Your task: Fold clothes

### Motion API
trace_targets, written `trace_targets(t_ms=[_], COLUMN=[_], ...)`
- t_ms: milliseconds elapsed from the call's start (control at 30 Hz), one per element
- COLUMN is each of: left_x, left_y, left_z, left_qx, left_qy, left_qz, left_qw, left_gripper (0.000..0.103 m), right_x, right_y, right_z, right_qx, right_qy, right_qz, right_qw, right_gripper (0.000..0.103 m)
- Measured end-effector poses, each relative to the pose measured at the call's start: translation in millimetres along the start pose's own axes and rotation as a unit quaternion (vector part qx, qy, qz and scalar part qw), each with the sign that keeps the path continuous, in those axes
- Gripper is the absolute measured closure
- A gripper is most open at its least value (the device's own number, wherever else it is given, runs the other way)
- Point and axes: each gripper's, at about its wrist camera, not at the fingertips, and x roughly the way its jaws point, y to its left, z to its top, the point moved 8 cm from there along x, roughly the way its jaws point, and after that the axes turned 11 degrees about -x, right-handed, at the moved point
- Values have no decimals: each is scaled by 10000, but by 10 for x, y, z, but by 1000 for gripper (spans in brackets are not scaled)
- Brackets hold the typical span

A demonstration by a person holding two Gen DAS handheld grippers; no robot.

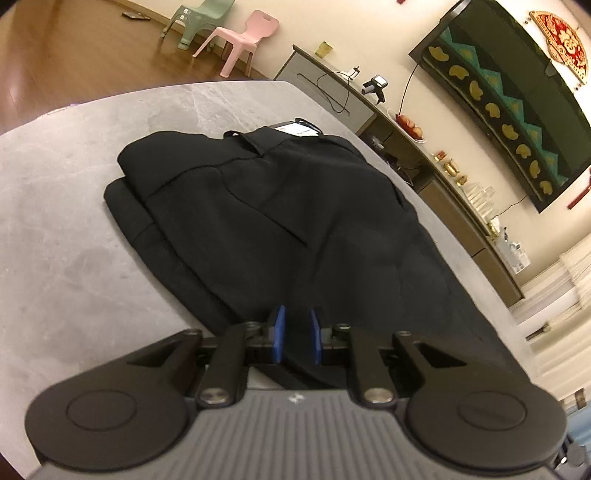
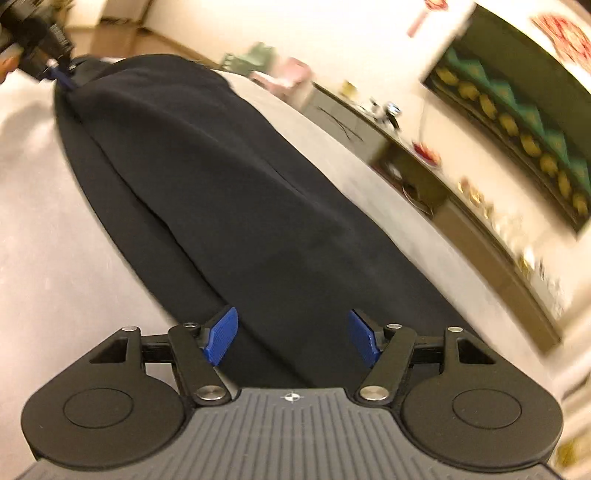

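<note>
Black trousers [image 1: 277, 203] lie folded on the grey stone table [image 1: 55, 221], with the waistband and a white label [image 1: 297, 129] at the far end. My left gripper [image 1: 297, 336] sits low at the near end. Its blue pads stand a narrow gap apart, with black cloth showing in the gap. In the right wrist view, which is blurred, the trousers [image 2: 221, 184] stretch away across the table [image 2: 37, 221]. My right gripper [image 2: 293, 332] hovers over their near part, pads wide apart and holding nothing. The left gripper [image 2: 61, 79] shows at the cloth's far left end.
A long low sideboard [image 1: 424, 155] with cables, bowls and bottles runs along the wall beyond the table's far right edge. Above it hangs a dark framed panel [image 1: 517, 92]. A pink chair [image 1: 243, 37] and a green chair [image 1: 199, 22] stand on the wooden floor.
</note>
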Motion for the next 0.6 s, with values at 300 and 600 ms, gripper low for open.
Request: trace_targets(t_ms=[300, 600], left_x=[12, 22], left_y=[-16, -15], left_z=[-24, -23], left_qx=[114, 75], left_qy=[-12, 79], left_qz=[-19, -118], left_qw=[9999, 9999], left_gripper=[89, 89], right_x=[-17, 122], right_y=[237, 381], right_z=[338, 455], right_qx=[-1020, -1996], right_qy=[-238, 236], right_qz=[47, 67], right_qw=[9945, 9796], right_gripper=[39, 103])
